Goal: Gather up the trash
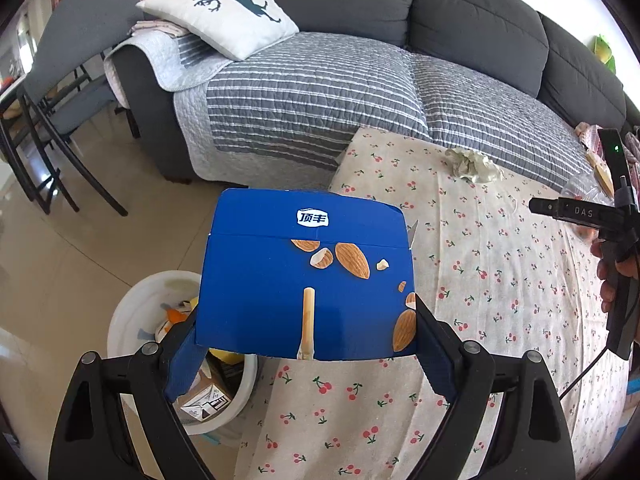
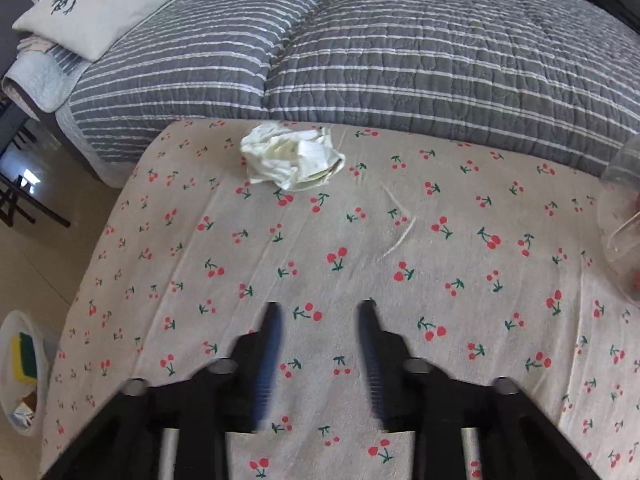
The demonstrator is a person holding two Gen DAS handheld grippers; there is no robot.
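Left tool point(image 1: 306, 354): spread wide, its pads pressing both side edges of the blue snack box point(image 1: 308, 280); the box is carried above the counter's edge, partly over the white bin point(image 1: 132, 312) on the floor.
Right tool point(image 2: 320, 320): jaws parted, nothing between them; it hangs over the cherry-print counter cloth point(image 2: 440, 280).
Remaining trash: crumpled paper wad point(image 2: 294, 158) near the counter's far edge, just before the sofa point(image 2: 400, 60); clear plastic container point(image 2: 624, 220) at the right edge.
Risk, box slip: the grip acts on thin cardboard edges only; the walls may buckle and the box twist out.
Risk, missed bin: only part of the box overhangs the bin; released here, it may strike the rim or land on the cloth.
Risk, wad: light and springy; a shallow pinch may nudge it off onto the sofa.
Risk, collision: both tools share the counter.
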